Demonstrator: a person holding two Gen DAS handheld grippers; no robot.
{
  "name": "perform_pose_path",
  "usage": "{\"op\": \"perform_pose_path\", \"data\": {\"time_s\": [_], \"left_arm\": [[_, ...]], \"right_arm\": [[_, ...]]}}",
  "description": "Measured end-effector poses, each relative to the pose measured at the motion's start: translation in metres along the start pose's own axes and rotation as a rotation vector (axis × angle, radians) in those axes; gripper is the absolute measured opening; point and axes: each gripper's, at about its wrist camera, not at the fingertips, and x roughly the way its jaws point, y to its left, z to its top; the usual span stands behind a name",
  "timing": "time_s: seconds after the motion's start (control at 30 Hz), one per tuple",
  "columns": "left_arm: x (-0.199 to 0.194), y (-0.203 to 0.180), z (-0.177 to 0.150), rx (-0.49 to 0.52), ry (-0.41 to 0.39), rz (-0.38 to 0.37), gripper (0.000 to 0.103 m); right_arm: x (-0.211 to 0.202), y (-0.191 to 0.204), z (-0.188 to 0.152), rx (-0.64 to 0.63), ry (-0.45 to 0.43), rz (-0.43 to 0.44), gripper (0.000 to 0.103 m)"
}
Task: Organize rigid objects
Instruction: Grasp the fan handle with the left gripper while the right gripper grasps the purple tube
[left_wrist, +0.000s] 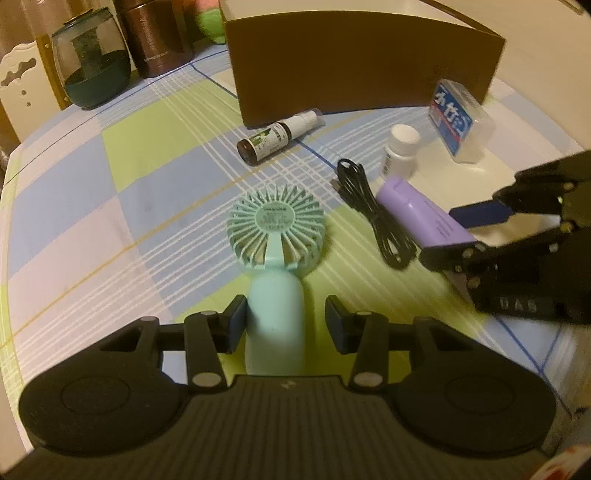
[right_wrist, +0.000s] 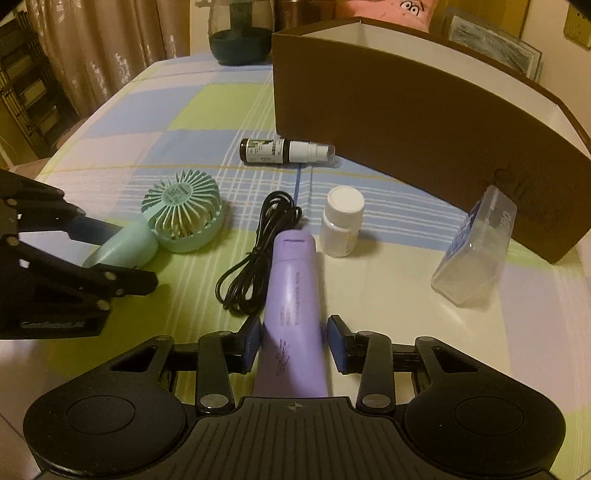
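Nearest my left camera is the left tool (left_wrist: 284, 325), and between its two blue-padded fingers lies the handle of a mint-green plastic hand fan with a round slatted head (left_wrist: 275, 236). One pad (left_wrist: 236, 325) sits against the handle; the other stands a little clear of it. I judge this tool to be straddling the fan, not yet clamping it. The fan lies flat on the checked desk (left_wrist: 110, 206), its long axis running straight ahead along the tool's line, head away from me.

My right tool (right_wrist: 291, 343) straddles a lilac plastic tube-shaped bottle (right_wrist: 291, 288) in the same way. One pad touches its side; a narrow gap shows at the other. I cannot confirm a firm grip there. The bottle also lies flat, its long axis in line with the fingers, cap end pointing away.

Ahead of both stands an open brown cardboard box with a white interior (right_wrist: 406, 122), which I take as the destination. It lies beyond the far ends of both items, nearer the right tool.

Also on the desk: a coiled black cable (right_wrist: 258, 254) just beside the bottle, a small white pill bottle (right_wrist: 341, 221), a dark spray bottle lying flat (right_wrist: 284, 150), and a clear plastic case with a blue label (right_wrist: 476, 251) leaning against the box.

Each item is already aligned for a crosswise pinch; what remains, in my judgement, is closing, lifting and carrying forward.
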Motion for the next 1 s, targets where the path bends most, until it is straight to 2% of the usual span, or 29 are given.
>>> {"op": "perform_pose_path", "data": {"time_s": [0.07,0.13,0.17,0.3,0.5,0.7,0.73,0.77,1.0], "left_arm": [[0.003,-0.001,0.002,-0.018,-0.002,0.017,0.041],[0.004,-0.002,0.002,-0.036,-0.009,0.040,0.031],[0.003,-0.002,0.002,-0.043,-0.009,0.039,0.030],[-0.003,-0.006,-0.005,-0.084,0.006,0.037,0.030],[-0.001,-0.010,-0.003,-0.107,0.012,0.050,0.031],[0.004,-0.012,0.005,-0.088,0.012,0.056,0.032],[0.004,-0.012,0.005,-0.088,0.013,0.058,0.032],[0.004,-0.012,0.005,-0.092,0.014,0.057,0.030],[0.003,-0.014,0.006,-0.112,0.027,0.063,0.030]], "right_arm": [[0.000,0.002,-0.001,-0.016,-0.009,0.009,0.039],[-0.001,0.002,-0.002,-0.034,-0.009,0.015,0.036],[-0.001,0.003,-0.003,-0.043,-0.007,0.020,0.036],[-0.005,-0.001,-0.008,-0.033,0.000,0.040,0.036],[0.000,0.000,-0.002,-0.050,-0.013,0.018,0.039],[0.008,0.004,0.003,-0.096,-0.023,-0.002,0.040],[0.008,0.004,0.003,-0.098,-0.023,-0.003,0.039],[0.008,0.004,0.003,-0.103,-0.028,-0.002,0.033],[0.005,-0.005,0.004,-0.057,-0.010,0.036,0.032]]}}
